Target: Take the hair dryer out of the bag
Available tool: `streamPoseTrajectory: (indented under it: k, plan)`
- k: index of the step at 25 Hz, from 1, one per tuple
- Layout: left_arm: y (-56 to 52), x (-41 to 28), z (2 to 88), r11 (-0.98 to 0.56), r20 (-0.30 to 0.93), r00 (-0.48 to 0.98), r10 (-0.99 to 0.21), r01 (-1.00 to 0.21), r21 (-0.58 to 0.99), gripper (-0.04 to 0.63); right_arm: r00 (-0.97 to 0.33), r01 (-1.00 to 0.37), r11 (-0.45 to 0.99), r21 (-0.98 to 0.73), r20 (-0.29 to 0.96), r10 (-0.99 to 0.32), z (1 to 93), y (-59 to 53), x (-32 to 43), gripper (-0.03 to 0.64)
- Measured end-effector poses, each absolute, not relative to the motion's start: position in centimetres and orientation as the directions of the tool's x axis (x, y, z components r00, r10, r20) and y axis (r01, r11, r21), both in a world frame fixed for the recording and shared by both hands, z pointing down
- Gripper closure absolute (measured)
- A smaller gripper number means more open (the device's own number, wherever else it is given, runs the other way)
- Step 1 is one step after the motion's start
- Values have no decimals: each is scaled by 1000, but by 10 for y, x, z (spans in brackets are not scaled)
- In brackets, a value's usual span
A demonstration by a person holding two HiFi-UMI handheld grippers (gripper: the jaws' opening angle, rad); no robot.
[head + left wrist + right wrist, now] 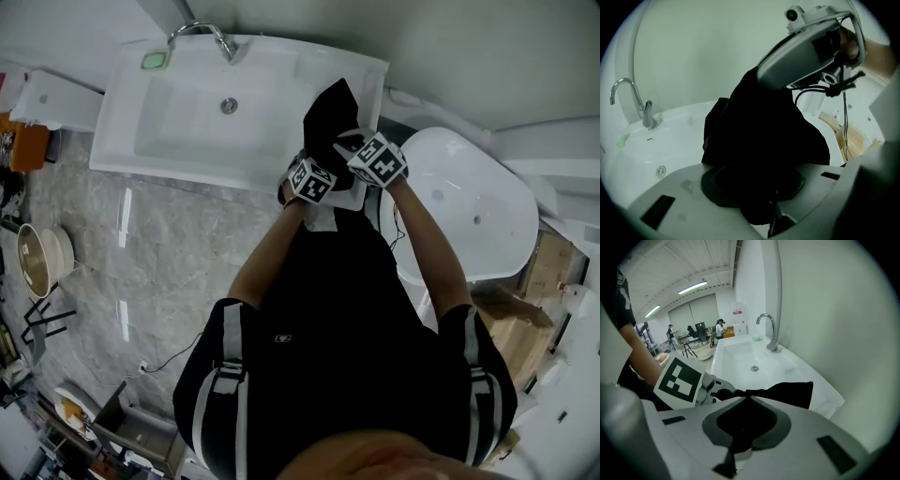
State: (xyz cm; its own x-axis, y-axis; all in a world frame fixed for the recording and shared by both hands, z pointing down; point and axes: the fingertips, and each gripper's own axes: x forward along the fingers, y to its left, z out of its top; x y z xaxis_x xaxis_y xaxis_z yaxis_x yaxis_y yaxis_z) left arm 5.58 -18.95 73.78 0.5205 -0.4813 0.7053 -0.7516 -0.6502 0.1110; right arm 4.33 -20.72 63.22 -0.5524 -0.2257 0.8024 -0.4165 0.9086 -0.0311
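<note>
Bag: We saw a black cloth bag [330, 127] on the white counter [370, 80], just to the right of the sink [187, 122]. Its top stood up in a floppy peak.
Hair dryer: We could not see it anywhere. We guessed it was inside the bag, because the bag looked full and closed over.
Right gripper: The right gripper [740, 437] was clamped tight on a thin fold of the bag. The cloth looked pulled flat from it.
Left gripper: The left gripper [764, 206] had black cloth between its jaws, but the jaws stood a little apart. We thought its hold was loose.
How the bag would handle: We thought it was soft and light. It would fold, sag and slide when pulled, so it needed one gripper to keep it in place.
How the hair dryer would handle: We thought it was hard and heavier than the bag, with smooth plastic that could slip. It might have a cord that could catch on the cloth.
Where to hold: We thought the handle was the best place, since it is narrow enough for the jaws. The fat round end would be harder to pinch.
Watch out: We thought the opening had to be found first. The counter edge was near, so a dropped hair dryer could fall off.
</note>
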Motion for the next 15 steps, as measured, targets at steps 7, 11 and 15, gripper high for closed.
streamPoseTrajectory:
  k: [7, 11, 15]
  plan:
    - [-186, 64, 738, -618, 672, 627, -393, -722, 311, 445, -541, -422, 906, -35, 811, -220, 636, -211, 46, 543]
    - [-187, 63, 760, -615, 724, 570, -389, -746, 256, 445, -523, -417, 909, -28, 825, -215, 641, -208, 49, 543]
    - [-190, 69, 767, -624, 744, 542, -392, -751, 218, 434, -512, -415, 909, -24, 833, -211, 646, -204, 54, 543]
